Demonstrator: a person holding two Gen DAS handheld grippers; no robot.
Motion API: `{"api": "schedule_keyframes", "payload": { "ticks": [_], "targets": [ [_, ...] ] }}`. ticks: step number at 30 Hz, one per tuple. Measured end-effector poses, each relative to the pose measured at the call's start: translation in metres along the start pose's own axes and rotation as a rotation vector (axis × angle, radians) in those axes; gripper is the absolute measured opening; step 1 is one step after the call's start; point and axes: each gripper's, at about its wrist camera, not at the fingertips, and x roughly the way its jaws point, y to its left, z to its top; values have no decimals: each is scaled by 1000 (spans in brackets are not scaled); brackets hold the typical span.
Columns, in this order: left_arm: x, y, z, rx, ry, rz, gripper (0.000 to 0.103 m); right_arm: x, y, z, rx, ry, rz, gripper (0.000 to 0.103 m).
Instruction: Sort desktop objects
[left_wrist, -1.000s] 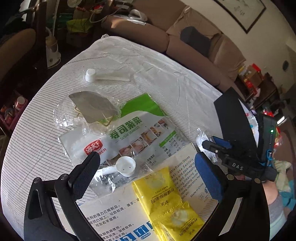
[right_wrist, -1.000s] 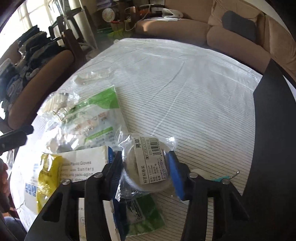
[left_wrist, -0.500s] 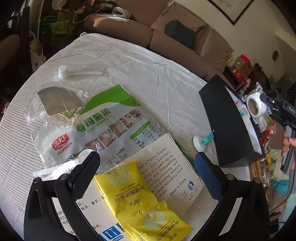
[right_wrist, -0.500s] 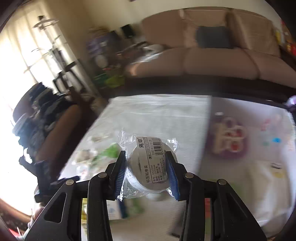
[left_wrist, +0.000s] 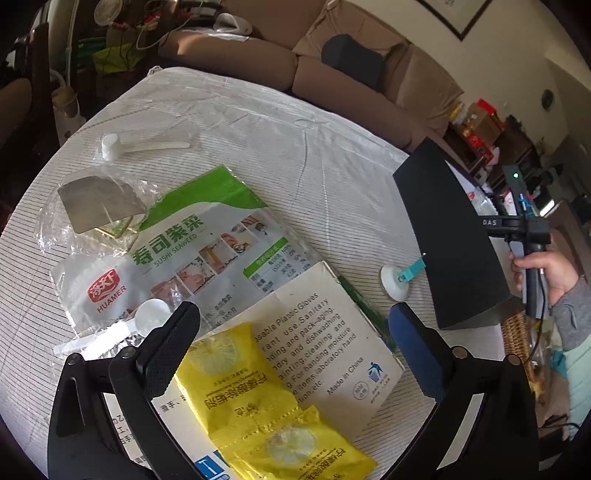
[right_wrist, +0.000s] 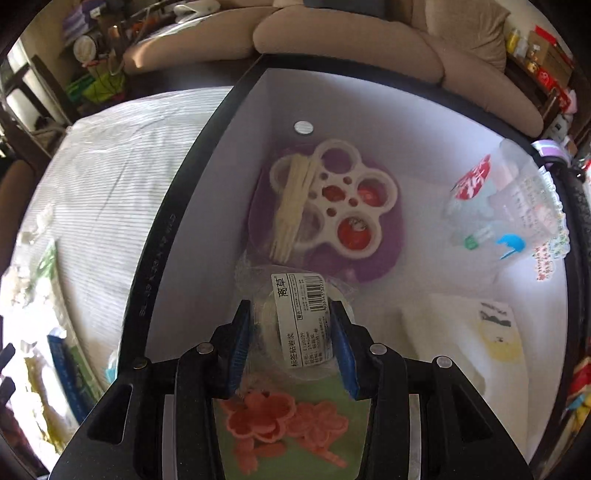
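My right gripper (right_wrist: 293, 341) clamped clear-wrapped white tape roll with barcode label (right_wrist: 295, 325), above black-rimmed box (right_wrist: 221, 206); purple dish at 12 o'clock. My left gripper (left_wrist: 295, 343) gaped, empty.

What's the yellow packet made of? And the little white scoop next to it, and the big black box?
The yellow packet looks like thin glossy plastic film: it shines and crinkles. The white scoop seems to be smooth hard plastic, keeping a neat molded shape; it sits inside a clear wrapper. The black box is probably stiff matte cardboard, with flat dull walls and a sharp edge, though plastic is possible.
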Motion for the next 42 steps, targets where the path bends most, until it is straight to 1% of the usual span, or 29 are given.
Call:
{"api": "schedule_keyframes", "payload": {
  "ticks": [1,3,5,7,8,9,11,12,14,15,16,18,20,21,22,24,26,28,30,31,32,34,35,36,37,39,40,42],
  "targets": [
    [0,-6,-1,12,1,-7,102,1,-3,1,7,7,-1,45],
    [0,-20,-3,45,2,-17,102,2,-12,2,55,24,39,46],
    [-1,-33,-5,76,-1,-22,102,-3,-22,0,110,-14,137,48],
    [-1,-40,-7,95,-5,-9,102,-11,-33,-5,182,-42,244,48],
    [-2,-43,-7,102,-5,-6,102,-15,-36,-8,206,-60,283,48],
    [-2,-45,-8,107,-4,-4,102,-20,-38,-10,218,-77,303,48],
    [-4,-46,-9,105,-7,-9,103,-28,-38,-13,199,-88,276,48],
    [-5,-46,-9,102,-7,-11,102,-30,-31,-12,166,-79,237,48],
    [-7,-44,-9,96,-8,-14,102,-27,-24,-12,107,-30,130,48],
    [-8,-44,-8,94,-8,-13,102,-20,-20,-11,74,14,79,48],
    [-9,-44,-8,96,-9,-11,102,-12,-17,-10,53,55,46,48],
    [-13,-46,-8,110,-17,9,102,0,-18,-16,54,111,38,46],
    [-16,-47,-5,126,-29,41,103,7,-18,-16,75,125,79,39],
    [-18,-47,-4,132,-37,48,103,8,-17,-14,88,123,105,38],
    [-19,-46,-3,131,-42,52,102,10,-15,-12,88,126,113,37],
    [-21,-45,0,127,-46,46,102,11,-9,-9,67,129,100,35],
    [-22,-45,1,127,-44,48,103,12,-10,-7,72,143,100,35],
    [-21,-44,1,135,-41,71,103,11,-14,-8,92,171,105,37],
    [-19,-42,1,139,-38,90,103,6,-18,-9,107,184,68,39],
    [-19,-40,1,137,-37,93,103,-2,-16,-13,113,174,54,46],
    [-18,-40,1,134,-35,92,103,-11,-17,-14,117,150,45,54],
    [-17,-38,0,127,-29,87,103,-35,-15,-18,114,76,33,56],
    [-18,-37,0,125,-28,85,103,-52,-12,-22,109,22,36,56],
    [-18,-37,0,125,-27,84,103,-66,-7,-25,100,-29,54,57],
    [-18,-37,0,126,-25,84,103,-84,1,-31,85,-89,88,57],
    [-18,-36,-1,129,-21,84,103,-113,23,-42,40,-181,170,58],
    [-18,-36,-2,130,-19,84,103,-127,36,-49,5,-218,213,60],
    [-19,-36,-2,130,-17,81,103,-148,58,-63,-60,-262,258,61]
  ]
}}
